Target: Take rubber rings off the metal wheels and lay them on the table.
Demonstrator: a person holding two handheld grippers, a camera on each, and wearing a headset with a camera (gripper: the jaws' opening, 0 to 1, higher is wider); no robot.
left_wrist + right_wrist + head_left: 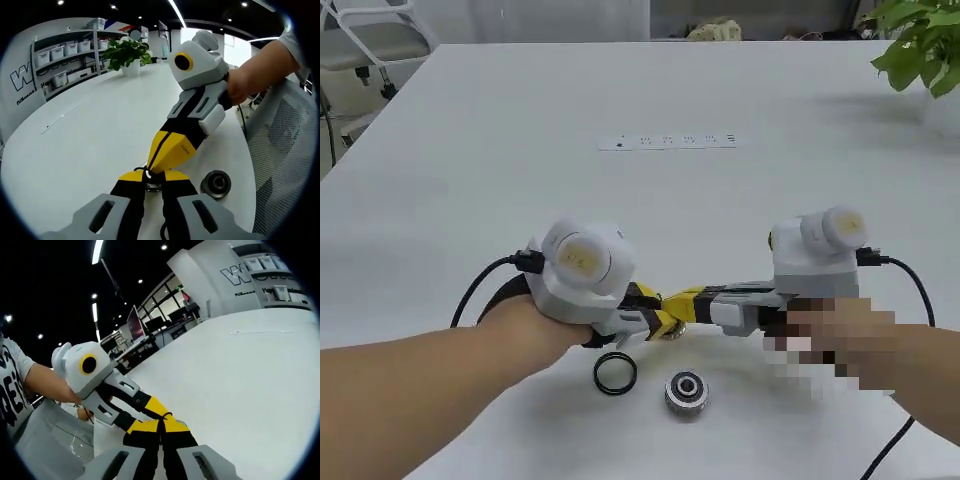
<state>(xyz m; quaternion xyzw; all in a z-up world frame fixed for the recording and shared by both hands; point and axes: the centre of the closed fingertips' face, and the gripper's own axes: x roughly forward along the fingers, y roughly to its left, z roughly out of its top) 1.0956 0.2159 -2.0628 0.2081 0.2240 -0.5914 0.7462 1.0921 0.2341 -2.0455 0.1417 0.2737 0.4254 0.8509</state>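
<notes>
My left claw is clamped on a wheel, holding it steady above the table, while my right claw, jaws together, nips at its rim, likely to peel rubber. A loose ring lies beside a second wheel.

Matt blk rubber ring, shiny metal wheel — smooth matt wht table

White table bears rubber ring, metal wheel, power strip.
</notes>
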